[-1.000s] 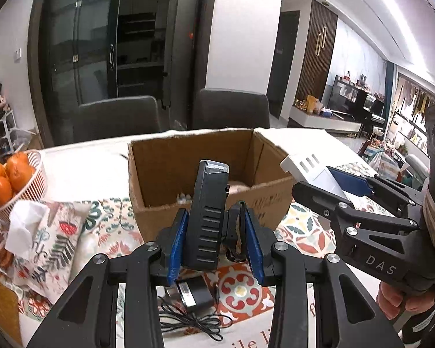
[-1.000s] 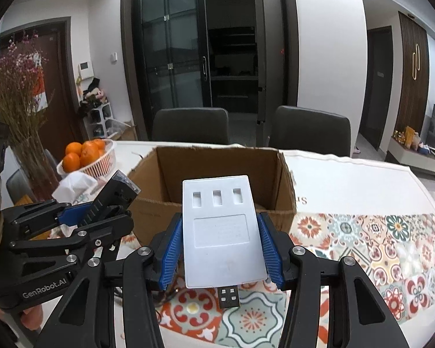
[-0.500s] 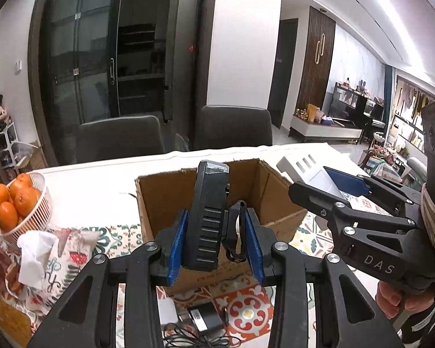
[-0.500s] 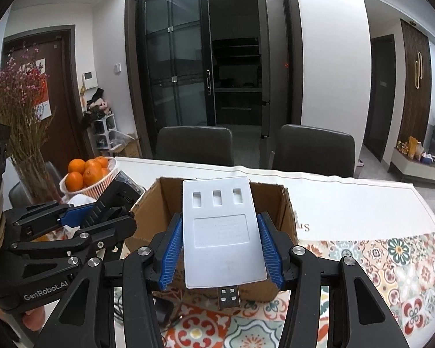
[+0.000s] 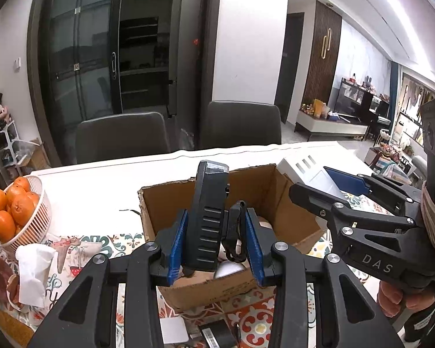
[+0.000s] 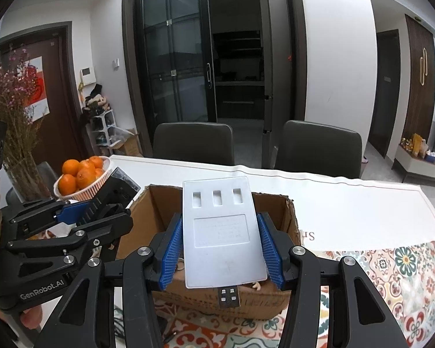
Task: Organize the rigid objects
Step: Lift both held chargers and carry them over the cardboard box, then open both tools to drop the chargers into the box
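My left gripper point(image 5: 214, 243) is shut on a black ribbed device point(image 5: 207, 217) with a strap, held upright above the open cardboard box point(image 5: 278, 200). My right gripper point(image 6: 221, 249) is shut on a flat white USB hub point(image 6: 220, 226) with its plug pointing back at me, above the same box point(image 6: 156, 211). Each gripper shows in the other's view: the right one point(image 5: 348, 191) to the right, the left one point(image 6: 95, 206) to the left. Pale objects lie in the box point(image 5: 264, 221).
A white basket of oranges point(image 5: 11, 211) and a tissue point(image 5: 34, 269) stand left on the patterned tablecloth point(image 6: 406, 266). A black adapter and cable point(image 5: 214, 333) lie in front of the box. Two dark chairs point(image 5: 121, 139) stand behind the table.
Both grippers have risen and moved forward with their objects, from in front of the box to above it. The box now sits lower and closer in both views.
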`<state>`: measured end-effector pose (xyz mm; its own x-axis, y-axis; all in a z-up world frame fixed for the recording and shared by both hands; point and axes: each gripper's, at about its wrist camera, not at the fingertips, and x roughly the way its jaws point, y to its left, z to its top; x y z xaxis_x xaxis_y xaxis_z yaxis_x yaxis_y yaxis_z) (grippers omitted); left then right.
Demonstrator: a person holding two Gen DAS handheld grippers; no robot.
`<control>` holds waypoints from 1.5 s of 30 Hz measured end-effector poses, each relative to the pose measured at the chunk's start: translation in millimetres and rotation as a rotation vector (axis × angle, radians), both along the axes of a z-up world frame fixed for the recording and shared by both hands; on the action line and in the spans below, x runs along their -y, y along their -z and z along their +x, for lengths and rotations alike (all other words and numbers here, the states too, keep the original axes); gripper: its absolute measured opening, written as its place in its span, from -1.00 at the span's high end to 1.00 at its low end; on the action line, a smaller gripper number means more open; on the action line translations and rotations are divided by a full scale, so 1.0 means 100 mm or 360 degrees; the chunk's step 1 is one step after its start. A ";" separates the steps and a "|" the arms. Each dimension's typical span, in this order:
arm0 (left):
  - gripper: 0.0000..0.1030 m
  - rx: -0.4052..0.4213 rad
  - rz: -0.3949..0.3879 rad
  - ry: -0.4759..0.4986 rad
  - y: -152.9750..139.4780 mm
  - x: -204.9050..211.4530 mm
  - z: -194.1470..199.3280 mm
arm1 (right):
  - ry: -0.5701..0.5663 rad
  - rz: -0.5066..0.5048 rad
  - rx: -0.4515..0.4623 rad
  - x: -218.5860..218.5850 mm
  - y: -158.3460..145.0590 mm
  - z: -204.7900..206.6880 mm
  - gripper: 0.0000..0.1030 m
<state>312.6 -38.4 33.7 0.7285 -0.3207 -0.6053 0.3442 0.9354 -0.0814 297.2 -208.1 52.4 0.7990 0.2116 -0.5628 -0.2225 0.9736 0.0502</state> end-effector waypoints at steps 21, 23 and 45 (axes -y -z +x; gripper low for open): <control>0.23 -0.0214 0.0111 -0.0019 0.41 0.16 0.51 | -0.0003 -0.0029 -0.0228 0.02 0.47 0.60 0.00; 0.21 -0.0225 0.0122 -0.0021 0.45 0.17 0.52 | -0.0006 -0.0028 -0.0245 0.03 0.52 0.61 0.00; 0.10 -0.0045 0.0135 -0.0123 0.28 0.07 -0.02 | 0.0078 -0.0001 -0.0120 0.11 0.36 0.13 -0.08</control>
